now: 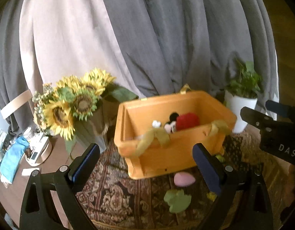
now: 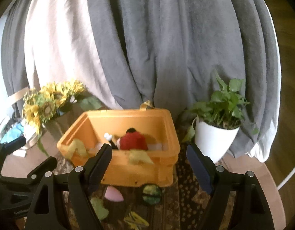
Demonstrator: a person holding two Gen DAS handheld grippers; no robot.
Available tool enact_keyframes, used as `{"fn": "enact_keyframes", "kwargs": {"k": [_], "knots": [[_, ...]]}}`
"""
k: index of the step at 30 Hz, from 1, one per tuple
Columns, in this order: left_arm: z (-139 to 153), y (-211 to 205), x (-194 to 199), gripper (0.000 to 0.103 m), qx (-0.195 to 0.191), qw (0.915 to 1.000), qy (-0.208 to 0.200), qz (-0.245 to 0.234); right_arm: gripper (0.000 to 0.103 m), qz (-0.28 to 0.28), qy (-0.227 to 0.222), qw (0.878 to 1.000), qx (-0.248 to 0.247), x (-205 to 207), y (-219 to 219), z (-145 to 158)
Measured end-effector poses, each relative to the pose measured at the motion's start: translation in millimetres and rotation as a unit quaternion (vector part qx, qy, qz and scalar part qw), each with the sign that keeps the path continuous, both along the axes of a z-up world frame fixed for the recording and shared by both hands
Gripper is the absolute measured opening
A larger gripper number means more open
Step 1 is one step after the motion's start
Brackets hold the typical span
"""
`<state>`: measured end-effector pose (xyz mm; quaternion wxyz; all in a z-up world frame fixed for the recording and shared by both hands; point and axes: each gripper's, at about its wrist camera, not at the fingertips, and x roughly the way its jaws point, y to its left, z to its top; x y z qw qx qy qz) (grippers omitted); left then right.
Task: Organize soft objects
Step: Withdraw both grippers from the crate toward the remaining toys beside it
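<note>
two grippers, left gripper [image 1: 146,162] and right gripper [image 2: 149,161], both spread and empty, orange bin [image 1: 174,153] holding a red plush [image 1: 187,121], pink [image 1: 184,179] and green [image 1: 177,200] soft toys, perhaps foam, on patterned rug [image 1: 116,195]

Orange bin [image 1: 172,153] with a red plush [image 1: 187,121] inside, pink [image 1: 183,179] and green [image 1: 177,200] soft pieces just before it

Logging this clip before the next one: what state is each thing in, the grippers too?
Left gripper: open, empty.
Right gripper: open, empty.
Bin: lidless, upright on the rug, holds toys.
Mouse plush: inside the bin.
Pink toy: on the rug, outside the bin.
Green toy: on the rug, outside the bin.
Plant pot: upright.
</note>
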<state>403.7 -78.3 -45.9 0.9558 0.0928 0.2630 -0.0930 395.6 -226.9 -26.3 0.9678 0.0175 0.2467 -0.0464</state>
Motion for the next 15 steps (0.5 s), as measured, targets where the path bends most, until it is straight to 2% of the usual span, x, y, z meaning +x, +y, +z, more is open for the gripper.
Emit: {"fn": "enact_keyframes", "kwargs": {"k": [5, 15], "knots": [[-15, 0, -10, 0.099, 0.006, 0.9997, 0.015, -0.019, 0.081, 0.001, 0.032, 0.999, -0.001, -14, 7, -19], [-49, -8, -25, 0.099, 0.058, 0.9945, 0.040, -0.078, 0.081, 0.004, 0.125, 0.992, 0.003, -24, 9, -63]]}}
